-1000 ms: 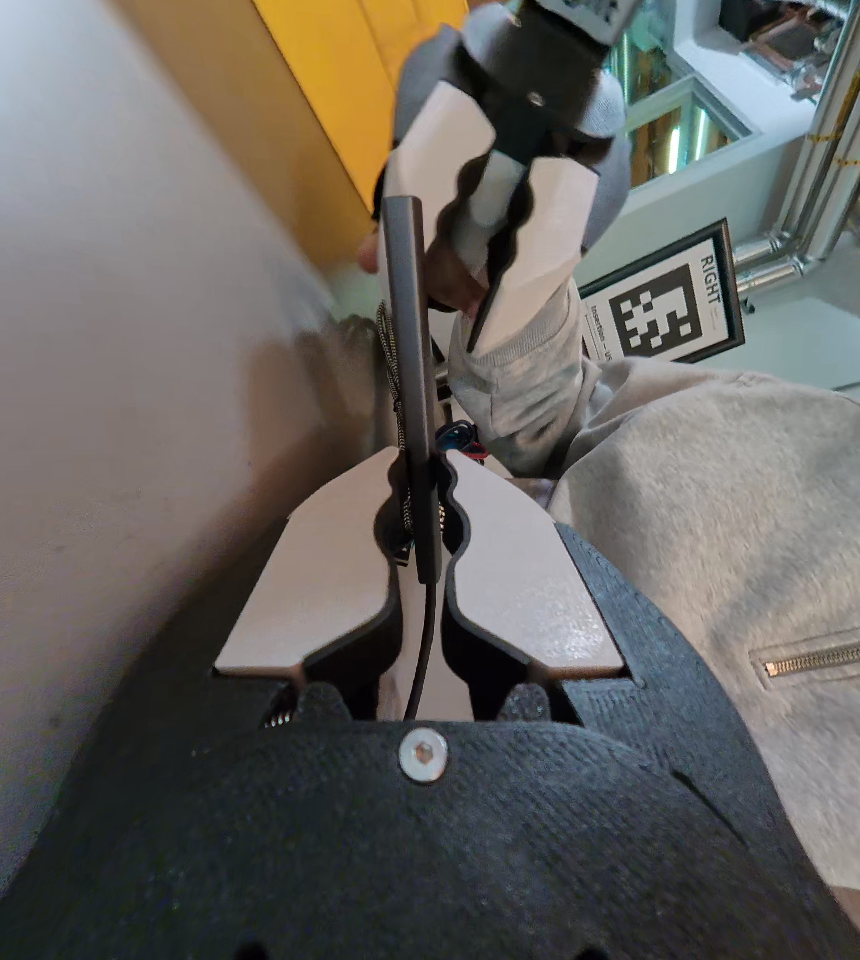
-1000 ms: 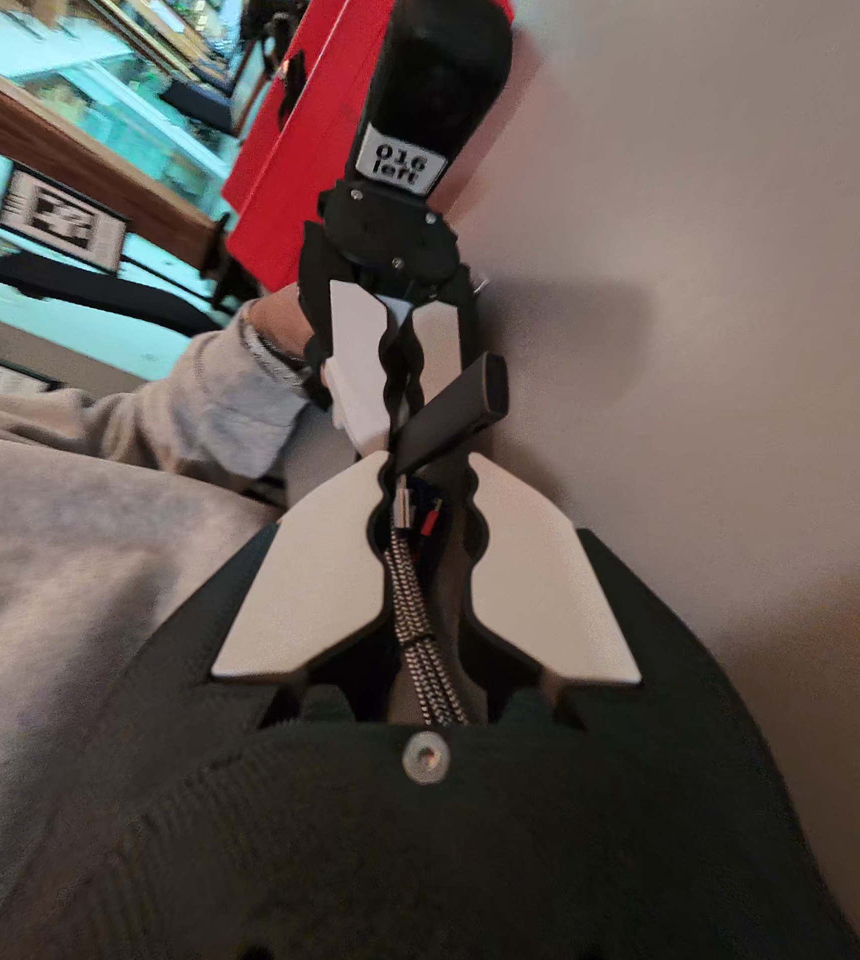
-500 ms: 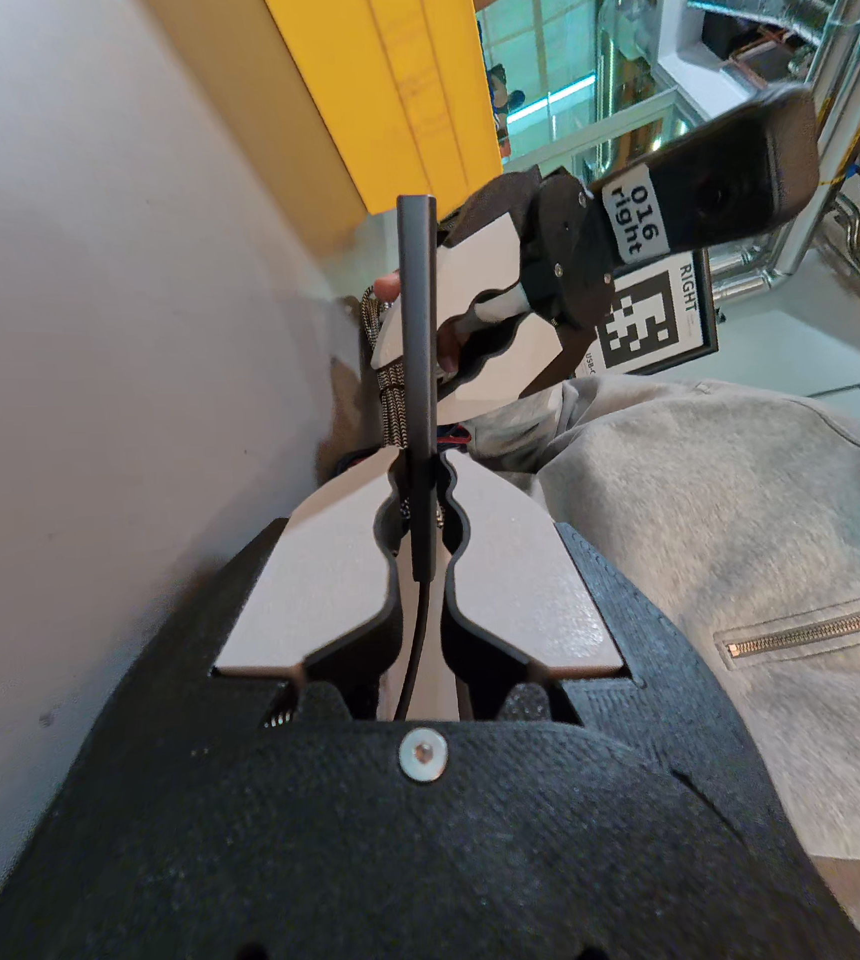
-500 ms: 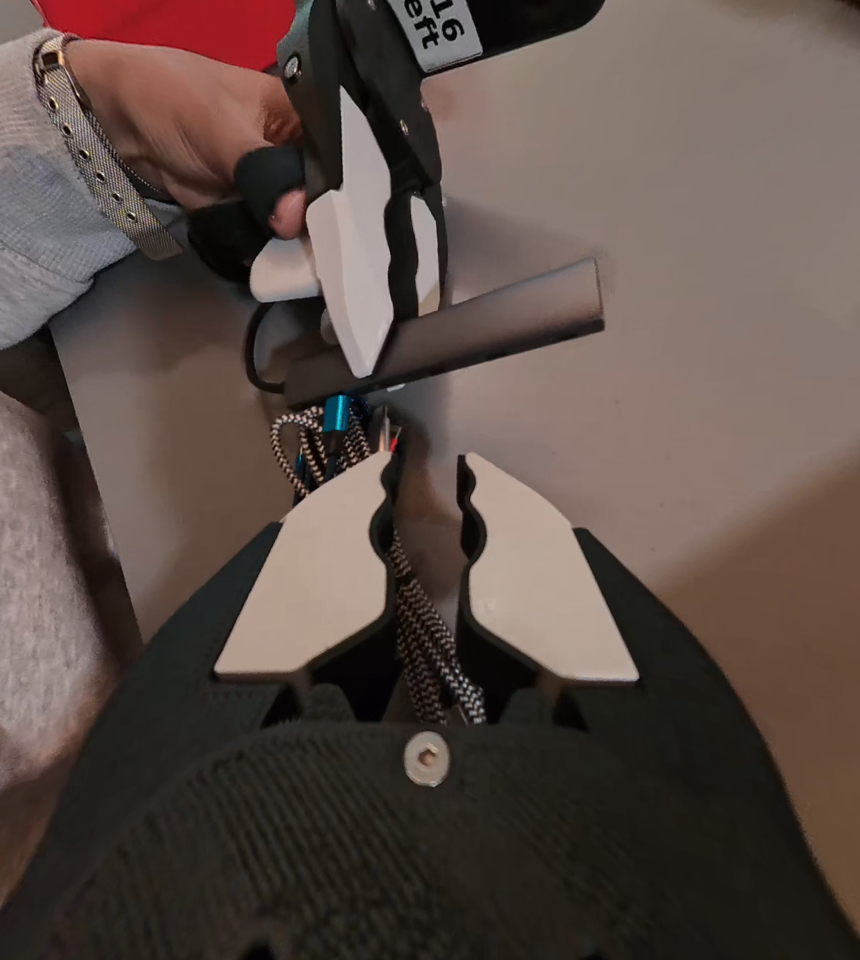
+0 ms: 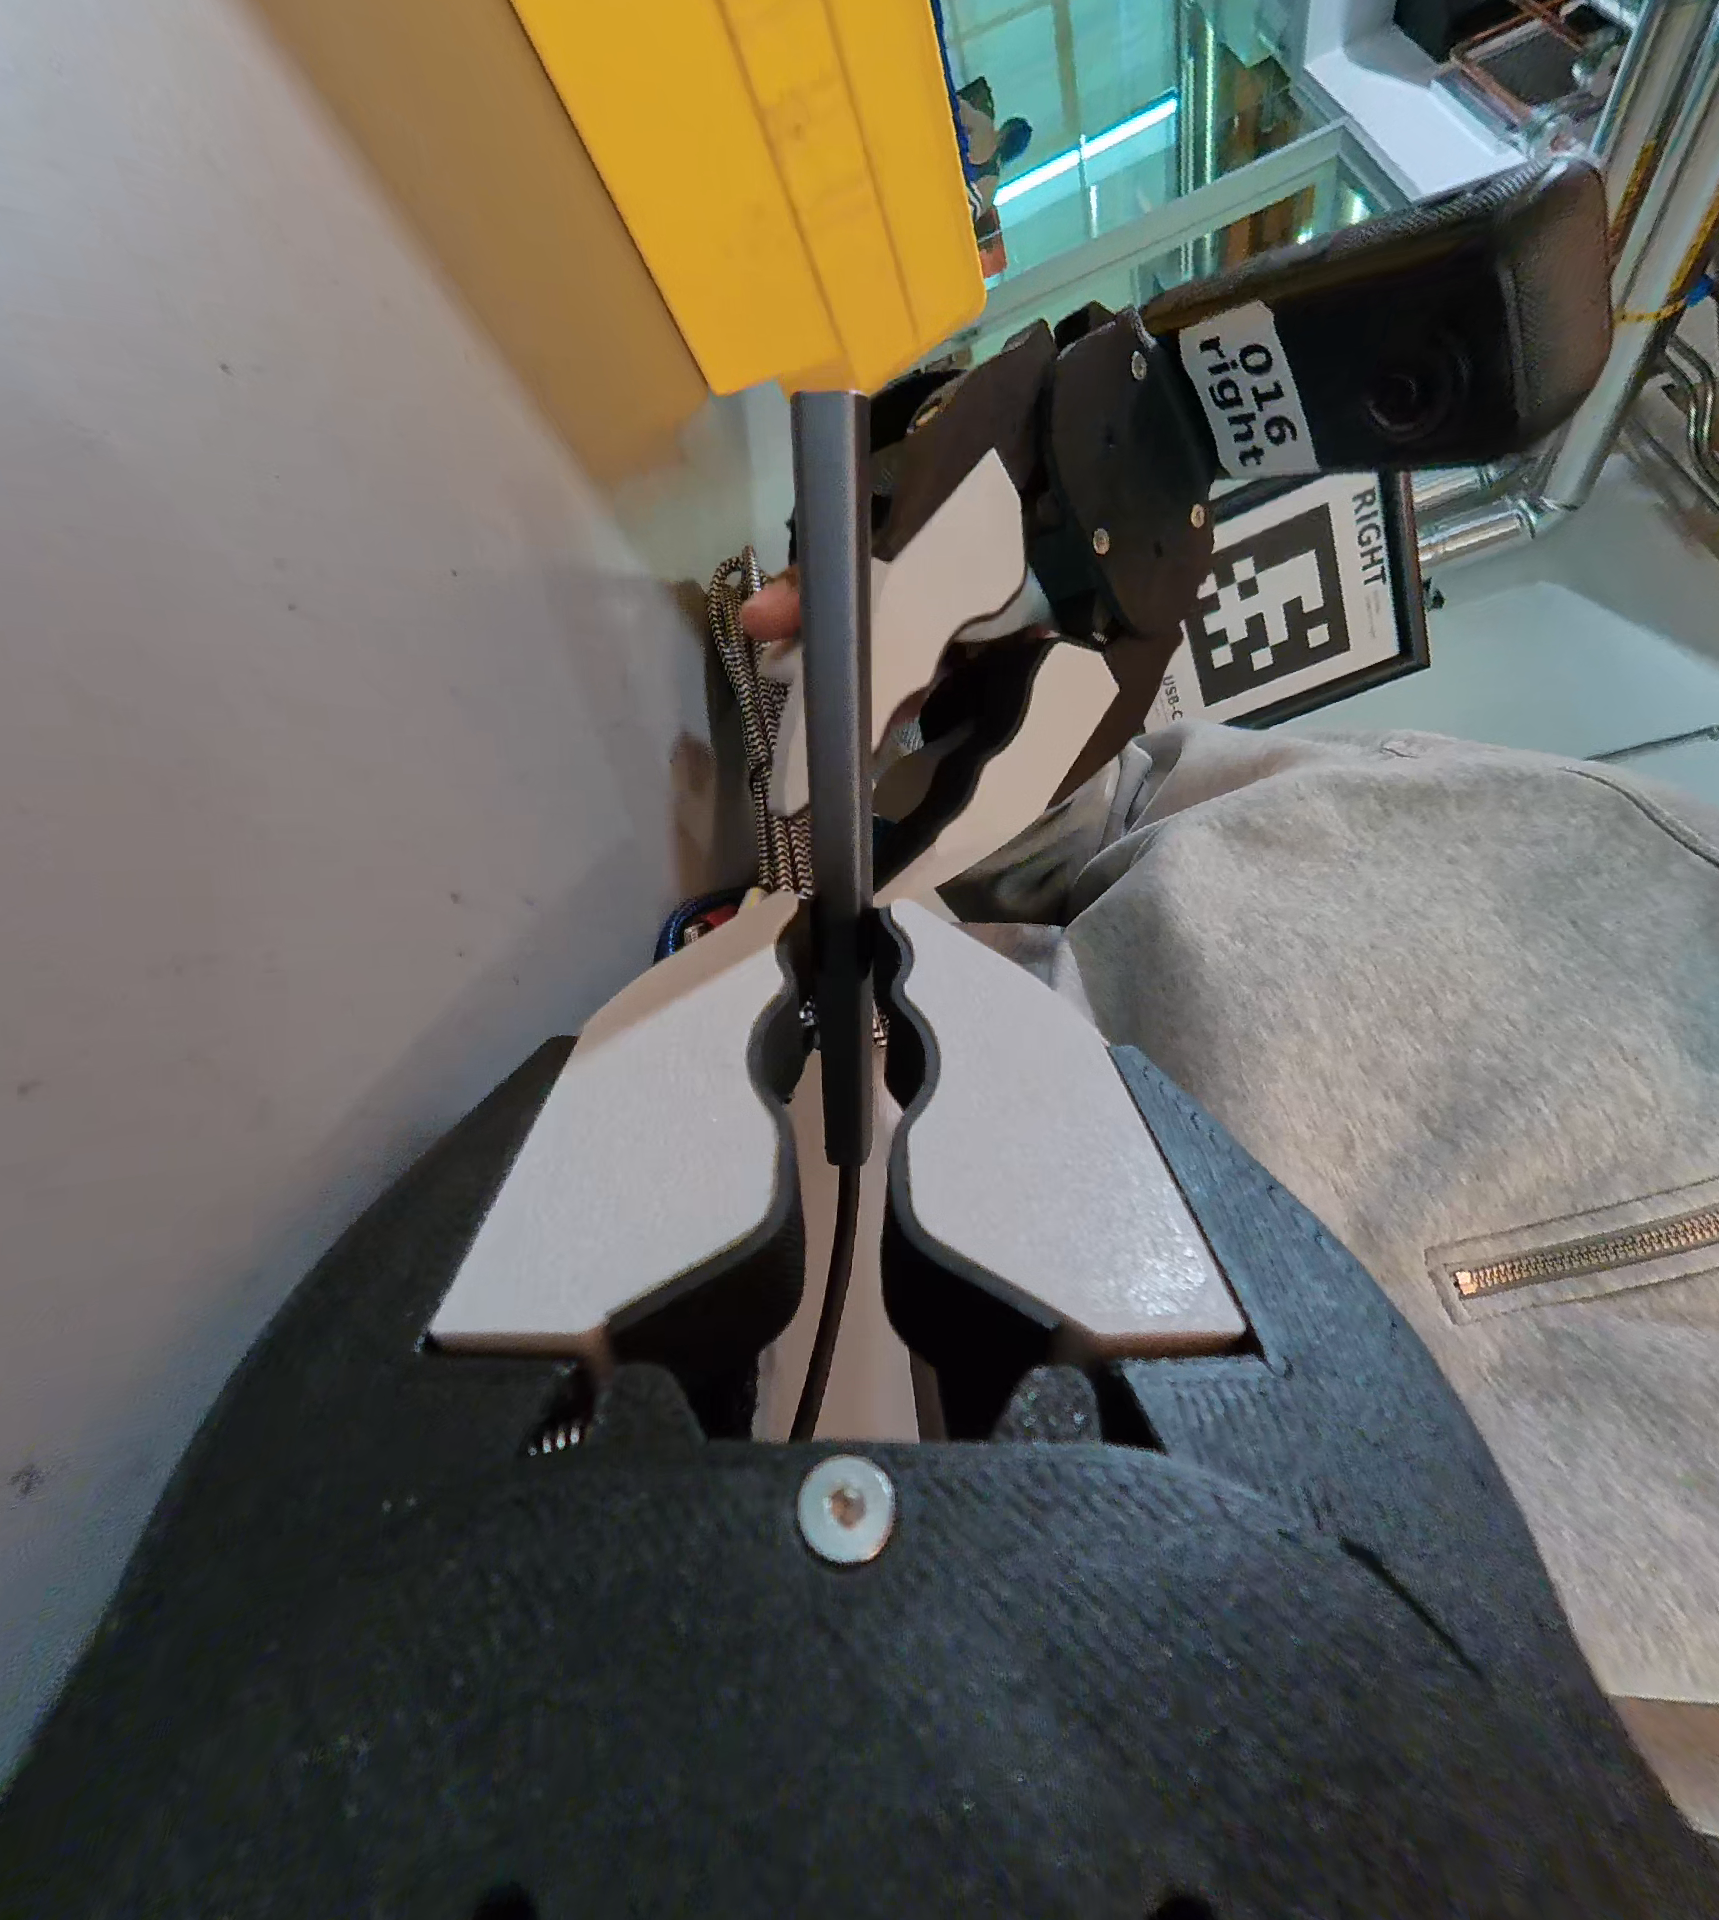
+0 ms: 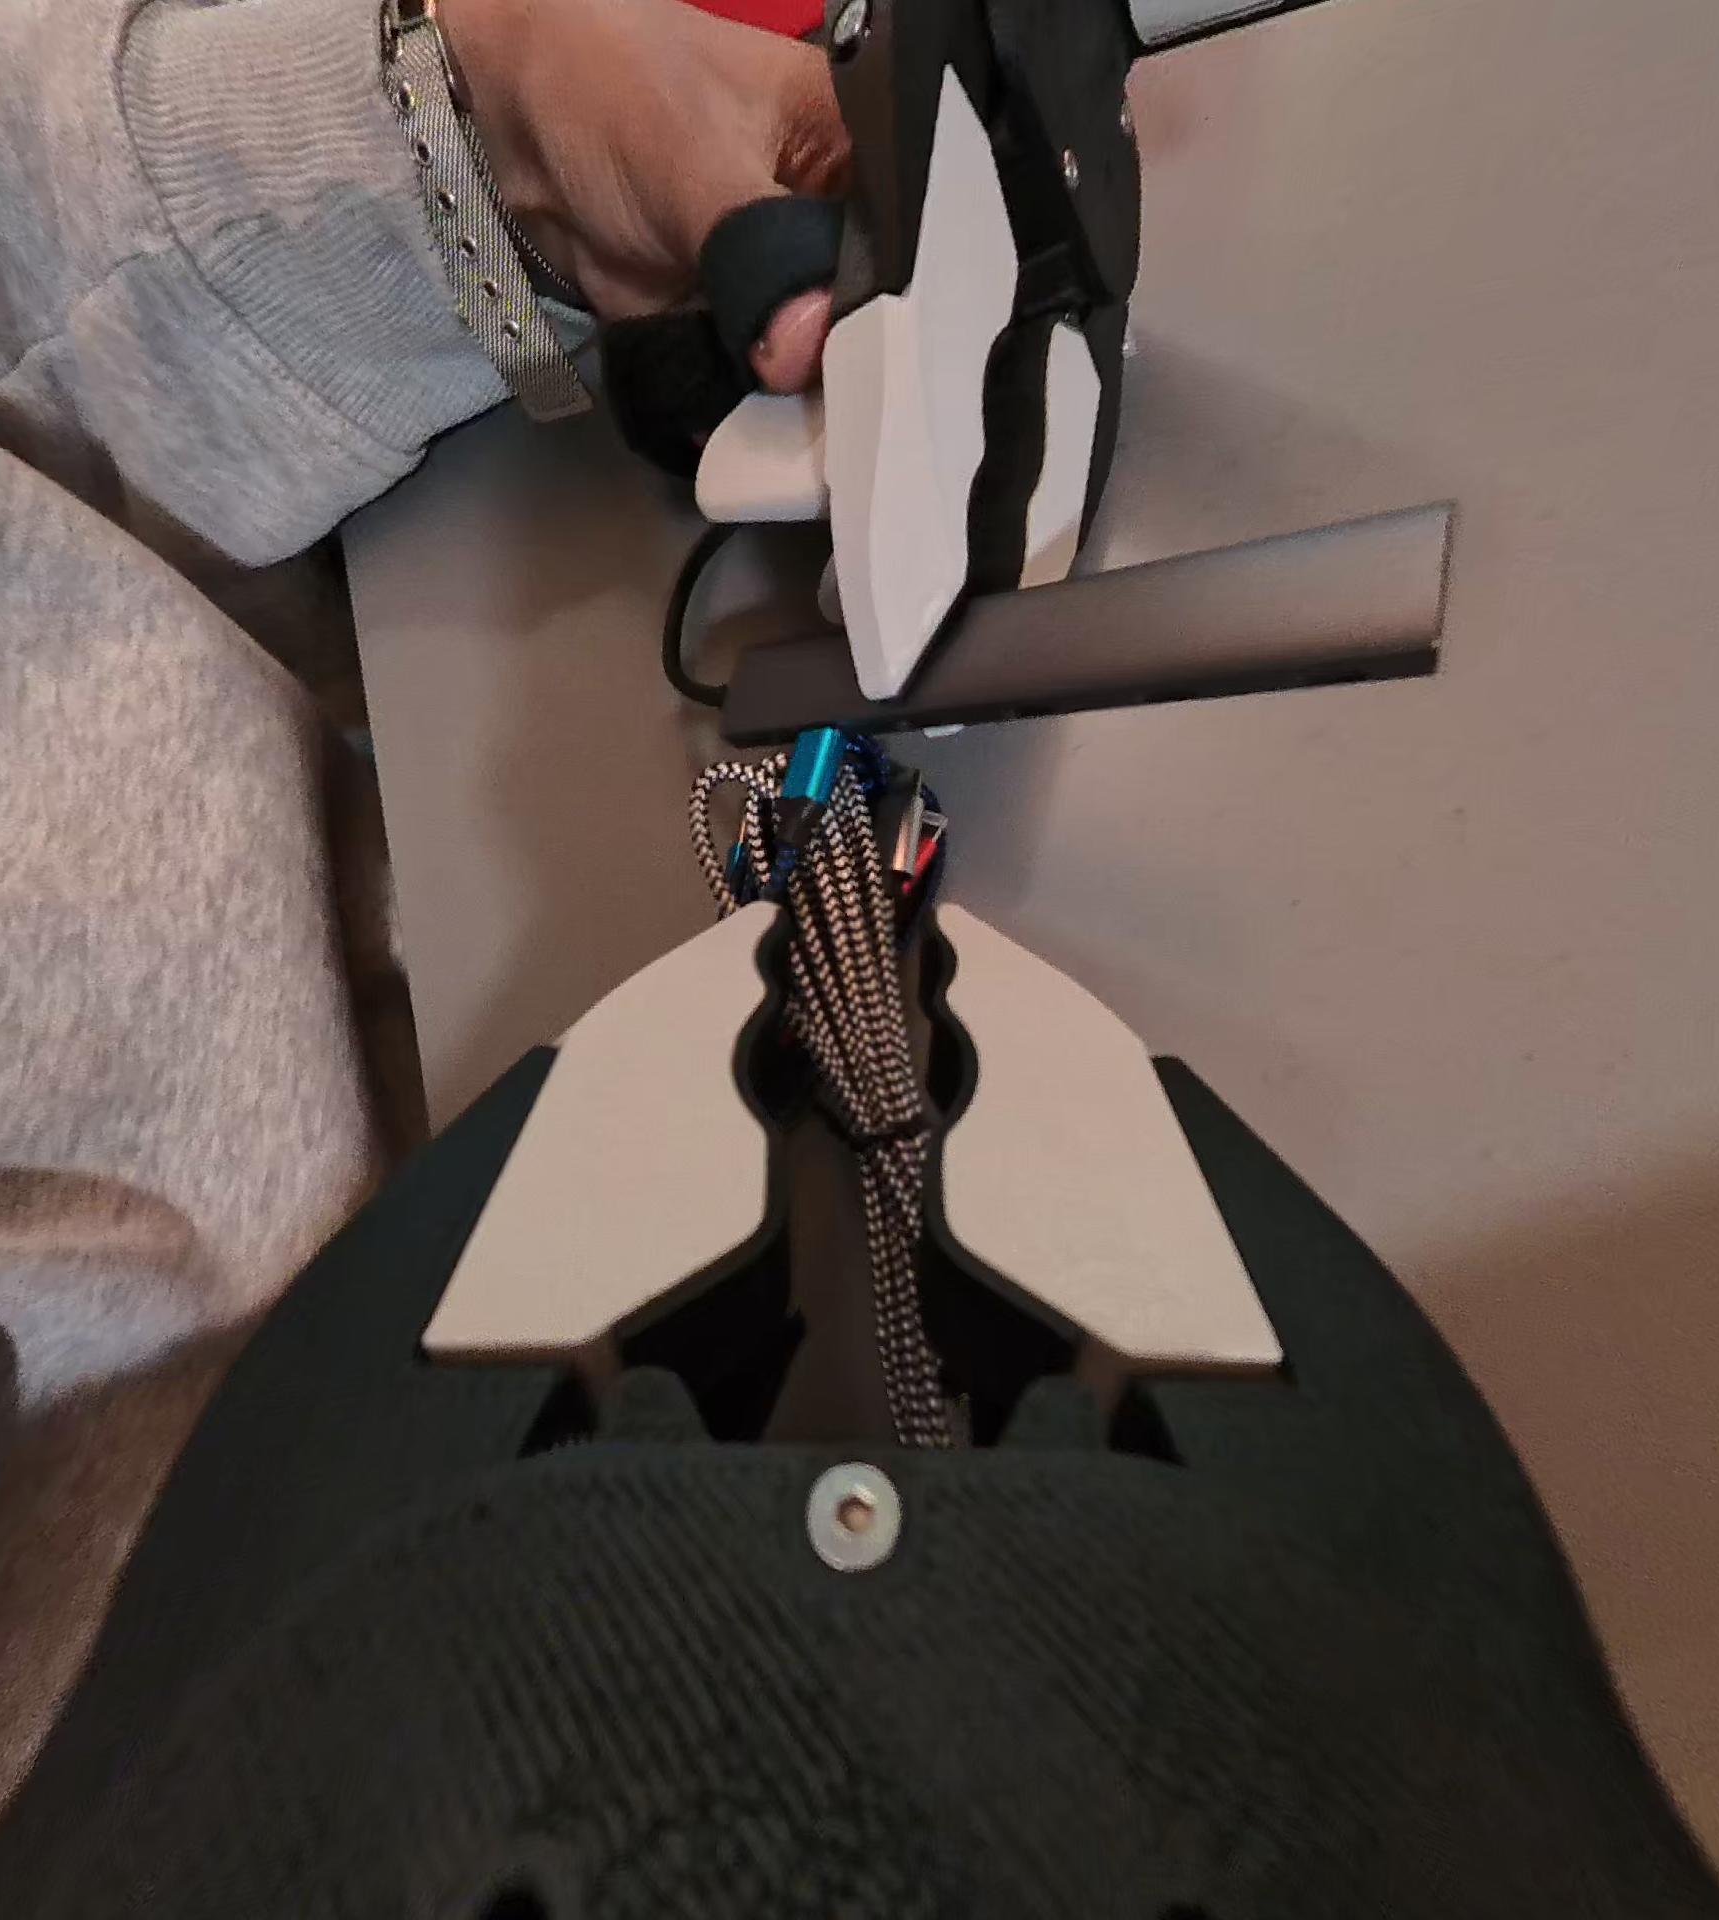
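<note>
Table (image 6: 1457, 935): grey, fills right of frame.
Yellow box (image 5: 782, 187): top centre.
Hub (image 5: 834, 623): slim dark bar, frame centre, clamped edge-on in L gripper (image 5: 839, 925).
Cables (image 6: 855, 997): braided bundle, pinched in R gripper (image 6: 850, 914), centre.
Blue plug (image 6: 813, 764): at hub's lower edge; contact unclear.

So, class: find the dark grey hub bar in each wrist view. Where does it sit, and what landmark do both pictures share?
Left wrist view: the dark grey hub bar runs edge-on up the centre, clamped in the left gripper.
Right wrist view: it lies nearly level above centre.
Shared landmark: the braided black-and-white cable bundle, held in the right gripper.
</note>
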Available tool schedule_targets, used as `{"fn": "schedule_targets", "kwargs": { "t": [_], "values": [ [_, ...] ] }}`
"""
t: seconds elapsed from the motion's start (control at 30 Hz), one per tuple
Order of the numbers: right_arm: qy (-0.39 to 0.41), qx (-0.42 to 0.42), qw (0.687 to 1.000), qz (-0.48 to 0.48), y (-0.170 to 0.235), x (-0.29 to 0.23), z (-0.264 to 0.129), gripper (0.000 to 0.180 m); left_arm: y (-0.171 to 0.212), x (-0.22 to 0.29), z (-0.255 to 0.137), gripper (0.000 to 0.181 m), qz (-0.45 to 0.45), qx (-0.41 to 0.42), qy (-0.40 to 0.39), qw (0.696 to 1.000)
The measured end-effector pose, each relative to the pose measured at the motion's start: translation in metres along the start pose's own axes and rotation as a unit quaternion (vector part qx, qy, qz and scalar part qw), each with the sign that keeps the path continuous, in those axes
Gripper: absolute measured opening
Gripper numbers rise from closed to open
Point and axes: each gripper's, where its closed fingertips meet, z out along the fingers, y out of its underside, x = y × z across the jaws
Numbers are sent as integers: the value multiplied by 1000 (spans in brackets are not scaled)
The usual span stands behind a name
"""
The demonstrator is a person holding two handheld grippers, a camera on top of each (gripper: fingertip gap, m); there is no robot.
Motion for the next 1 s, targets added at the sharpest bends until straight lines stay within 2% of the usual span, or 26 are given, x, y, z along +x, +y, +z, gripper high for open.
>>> {"fn": "schedule_targets", "kwargs": {
  "t": [0.13, 0.27, 0.4, 0.57, 0.77, 0.83, 1.0],
  "values": [
    [-31, -17, 999, -6, 12, -6, -5, 44, 0, 0, 0, 10, 0, 1, 2, 1000],
    [-15, -53, 997, -45, 24, -5, 0, 47, 1, 1, 0, 10, -1, -2, 3, 1000],
    [-4, -62, 996, -65, 24, -4, -6, 28, -1, 1, -1, 10, -2, 4, 7, 1000],
    [-12, -45, 999, -11, 27, 6, -24, 20, 2, 0, 1, 10, 0, -8, 1, 1000],
    [86, -39, 995, 11, 26, 41, -36, 3, 2, 1, 1, 10, -1, -8, 4, 1000],
    [93, -35, 995, 12, 26, 44, -38, 0, 2, 1, 1, 10, -1, -8, 4, 1000],
    [51, -19, 998, -13, 18, 26, -31, 30, 2, 1, 1, 10, -1, -7, 5, 1000]
  ]
}}
